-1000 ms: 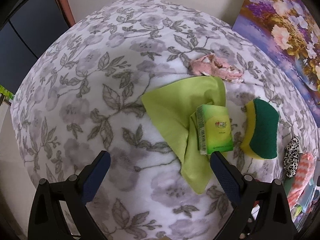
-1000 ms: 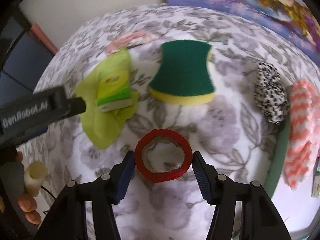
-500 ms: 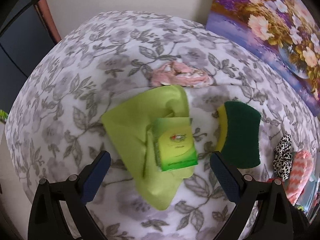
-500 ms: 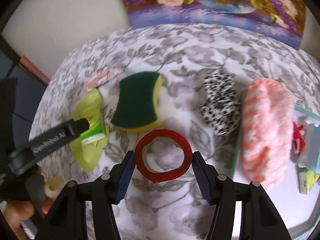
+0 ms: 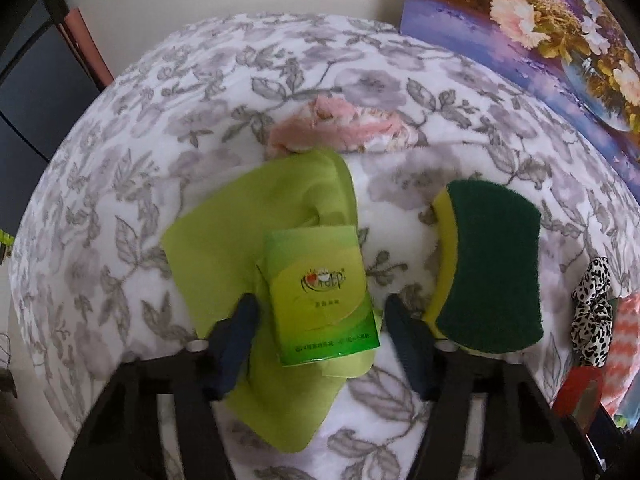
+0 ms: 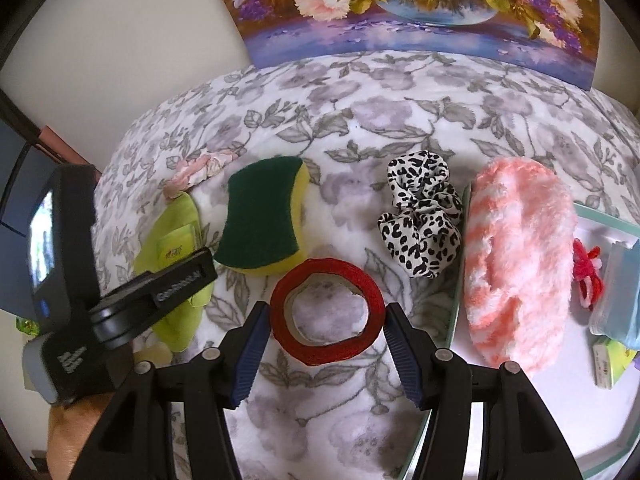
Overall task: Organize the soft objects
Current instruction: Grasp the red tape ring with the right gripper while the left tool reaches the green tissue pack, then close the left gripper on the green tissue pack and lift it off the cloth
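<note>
A green tissue pack [image 5: 320,292] lies on a lime cloth [image 5: 240,232] on the floral blanket. My left gripper [image 5: 320,312] points down over it. Its jaws are closing, with the pack between the blurred fingers and a thin gap still showing at the right pad. My right gripper [image 6: 326,308] is shut on a red tape ring [image 6: 372,300], held just above the blanket. A green and yellow sponge [image 6: 260,224] lies beyond the ring. The left gripper's body [image 6: 160,292] shows at the left of the right wrist view.
A pink rag [image 5: 340,128] lies behind the lime cloth. A leopard scrunchie [image 6: 420,224] sits right of the sponge. A fuzzy pink-and-white item [image 6: 520,260] rests on a teal-rimmed tray [image 6: 600,216] with red yarn [image 6: 586,276]. A flower painting [image 6: 420,12] leans on the wall.
The left gripper has come down over the tissue pack and its jaws have narrowed around it. The right gripper has carried the red ring toward the tray side.
</note>
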`<state>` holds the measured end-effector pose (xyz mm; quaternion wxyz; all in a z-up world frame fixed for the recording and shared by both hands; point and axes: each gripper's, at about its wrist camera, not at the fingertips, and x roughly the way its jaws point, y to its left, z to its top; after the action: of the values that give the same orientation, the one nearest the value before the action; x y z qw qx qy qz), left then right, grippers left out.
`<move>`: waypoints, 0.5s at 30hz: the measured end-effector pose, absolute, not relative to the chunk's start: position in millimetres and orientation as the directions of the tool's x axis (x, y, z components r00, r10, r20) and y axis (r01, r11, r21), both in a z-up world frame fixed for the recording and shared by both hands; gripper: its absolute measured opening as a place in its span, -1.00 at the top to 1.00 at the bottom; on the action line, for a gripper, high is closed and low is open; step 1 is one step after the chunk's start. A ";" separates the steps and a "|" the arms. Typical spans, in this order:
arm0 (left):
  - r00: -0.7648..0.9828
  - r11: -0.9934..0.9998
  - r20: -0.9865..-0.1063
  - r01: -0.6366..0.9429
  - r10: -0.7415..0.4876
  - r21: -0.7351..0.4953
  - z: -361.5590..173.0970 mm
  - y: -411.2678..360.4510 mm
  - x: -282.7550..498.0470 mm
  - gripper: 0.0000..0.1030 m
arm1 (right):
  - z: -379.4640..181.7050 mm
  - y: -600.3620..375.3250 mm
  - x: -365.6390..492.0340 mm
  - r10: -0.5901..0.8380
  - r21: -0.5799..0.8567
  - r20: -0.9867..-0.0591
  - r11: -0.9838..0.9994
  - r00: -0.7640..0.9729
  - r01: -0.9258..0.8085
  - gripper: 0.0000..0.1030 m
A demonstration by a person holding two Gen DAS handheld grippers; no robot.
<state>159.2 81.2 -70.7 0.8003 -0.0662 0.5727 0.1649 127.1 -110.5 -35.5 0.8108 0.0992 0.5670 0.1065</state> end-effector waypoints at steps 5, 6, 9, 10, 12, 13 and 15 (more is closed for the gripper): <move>0.305 0.931 -0.937 -0.361 0.171 0.052 -66.6 85.5 156.4 0.02 | -36.5 -112.2 127.9 0.286 0.284 -0.899 0.957 0.332 -0.054 -0.18; 0.312 0.931 -0.937 -0.364 0.158 0.036 -65.0 86.6 155.0 0.03 | -36.6 -112.7 128.0 0.286 0.285 -0.899 0.957 0.332 -0.052 -0.18; 0.323 0.935 -0.938 -0.354 0.129 0.007 -61.1 87.3 153.6 0.03 | -36.0 -113.5 127.9 0.289 0.289 -0.897 0.956 0.333 -0.052 -0.18; 0.326 0.936 -0.938 -0.352 0.121 -0.002 -59.9 87.7 154.2 0.03 | -35.0 -113.8 127.6 0.291 0.290 -0.896 0.956 0.335 -0.052 -0.18; 0.338 0.936 -0.937 -0.351 0.093 -0.034 -55.6 88.8 153.0 0.03 | -33.7 -114.6 127.5 0.293 0.293 -0.895 0.955 0.338 -0.052 -0.18; 0.344 0.936 -0.935 -0.350 0.088 -0.041 -52.6 89.0 152.6 0.03 | -32.5 -115.4 127.3 0.295 0.295 -0.893 0.954 0.340 -0.051 -0.18; 0.359 0.937 -0.930 -0.345 0.084 -0.048 -45.5 89.1 152.0 0.03 | -30.6 -116.4 127.5 0.295 0.297 -0.892 0.954 0.344 -0.049 -0.18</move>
<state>152.0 89.1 -45.5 0.8157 -0.1184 0.5508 0.1314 127.5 -116.4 -30.6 0.8123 0.1092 0.5630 0.1061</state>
